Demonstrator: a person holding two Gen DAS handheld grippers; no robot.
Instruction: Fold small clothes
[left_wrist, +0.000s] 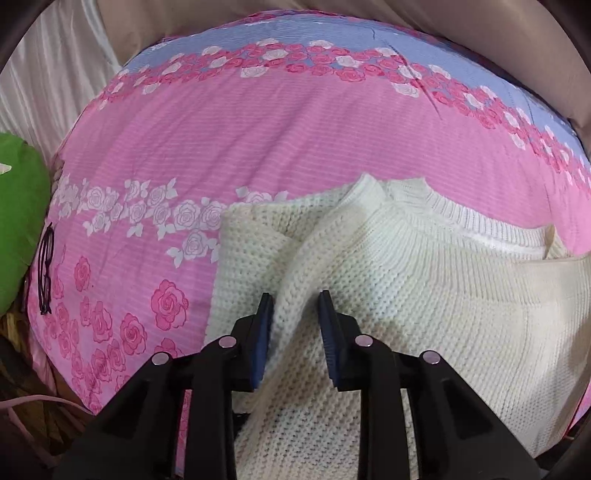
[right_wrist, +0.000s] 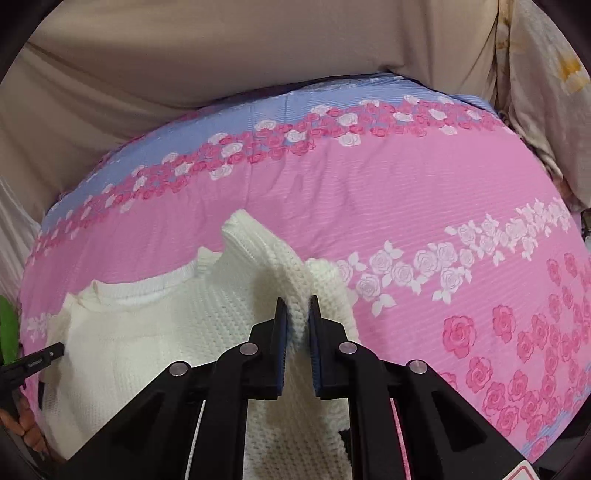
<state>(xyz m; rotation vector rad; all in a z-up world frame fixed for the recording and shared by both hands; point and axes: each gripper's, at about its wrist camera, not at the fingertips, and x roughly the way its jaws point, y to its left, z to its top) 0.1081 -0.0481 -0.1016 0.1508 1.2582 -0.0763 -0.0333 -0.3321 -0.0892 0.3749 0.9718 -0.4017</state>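
Cream-white knit sweater (left_wrist: 424, 295) lying on pink rose-print bedspread (left_wrist: 258, 140), partly folded. Chunky waffle-like knit on body; finer ribbed band at neckline, visible toward far edge. Sleeve or side panel drawn up over body into raised ridge, fabric bunched and creased. Left wrist view: ridge runs between fingers. Right wrist view: same sweater (right_wrist: 155, 332), fold of knit pinched upright.

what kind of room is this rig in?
Probably a bedroom, working on a bed. The cream knitted sweater lies on a pink rose-print quilted bedspread, with pale pleated curtain fabric behind and a green plush cushion at the left edge.
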